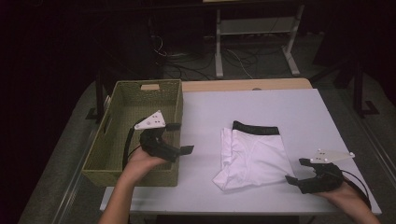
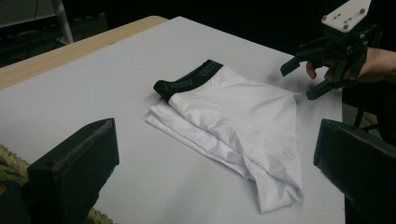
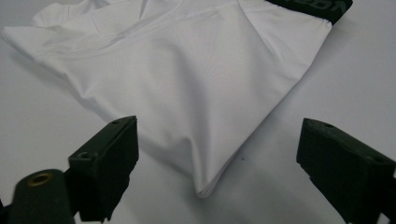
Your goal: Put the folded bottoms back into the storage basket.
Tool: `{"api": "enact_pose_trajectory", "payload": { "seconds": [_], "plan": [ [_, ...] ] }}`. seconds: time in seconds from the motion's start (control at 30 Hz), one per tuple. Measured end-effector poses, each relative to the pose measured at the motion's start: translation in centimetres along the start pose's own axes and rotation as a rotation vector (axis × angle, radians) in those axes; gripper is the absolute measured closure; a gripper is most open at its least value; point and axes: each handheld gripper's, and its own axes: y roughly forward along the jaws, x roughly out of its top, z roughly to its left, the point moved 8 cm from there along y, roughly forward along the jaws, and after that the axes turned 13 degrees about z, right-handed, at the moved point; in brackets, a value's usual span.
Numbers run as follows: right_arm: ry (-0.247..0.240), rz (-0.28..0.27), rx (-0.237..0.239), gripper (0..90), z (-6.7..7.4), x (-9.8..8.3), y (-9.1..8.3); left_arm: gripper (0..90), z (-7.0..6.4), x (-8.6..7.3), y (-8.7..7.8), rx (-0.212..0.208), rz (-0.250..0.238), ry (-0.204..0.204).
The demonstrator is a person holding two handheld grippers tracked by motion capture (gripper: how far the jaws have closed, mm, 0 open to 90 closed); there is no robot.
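Observation:
A folded pair of white briefs with a black waistband lies flat on the white table. My right gripper rests at the garment's right front corner, jaws open. In the right gripper view the briefs' corner lies between the open jaws of that gripper, and neither pad presses on it. My left gripper hovers over the right rim of a woven green basket, open and empty. The left gripper view looks across the briefs between that gripper's own wide-apart jaws toward the right gripper.
The basket stands at the table's left edge, its bottom bare where it shows. A wooden strip runs along the table's far edge. Beyond it stand a white metal frame and loose cables on a dark floor.

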Motion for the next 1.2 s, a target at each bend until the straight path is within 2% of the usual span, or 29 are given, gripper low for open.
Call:
{"api": "enact_pose_trajectory", "payload": {
  "seconds": [0.07, 0.17, 0.3, 0.7, 0.97, 1.2],
  "plan": [
    [0.002, -0.009, 0.013, 6.7, 0.1, 0.1, 0.0, 0.2, -0.1, 0.1, 0.0, 0.002, 0.001, 0.001],
    [0.003, -0.017, 0.008, 2.1, 0.0, 0.2, 0.1, 0.2, -0.2, 0.4, 0.0, 0.010, 0.004, 0.006],
    [0.009, -0.016, 0.016, 0.2, 0.0, 0.2, 0.2, 0.2, -0.4, 0.8, 0.1, 0.013, 0.011, 0.005],
    [0.020, -0.022, 0.017, 0.0, 0.1, 0.3, 0.2, 0.2, -1.8, 2.8, 1.2, 0.007, 0.034, 0.041],
    [0.019, -0.026, 0.024, 0.0, 0.1, 0.3, 0.2, 0.2, -2.6, 4.1, 2.3, -0.018, 0.020, 0.052],
    [0.018, -0.022, 0.025, 0.0, 0.1, 0.3, 0.3, 0.2, -3.2, 4.4, 3.1, -0.031, 0.030, 0.053]
  ]
}}
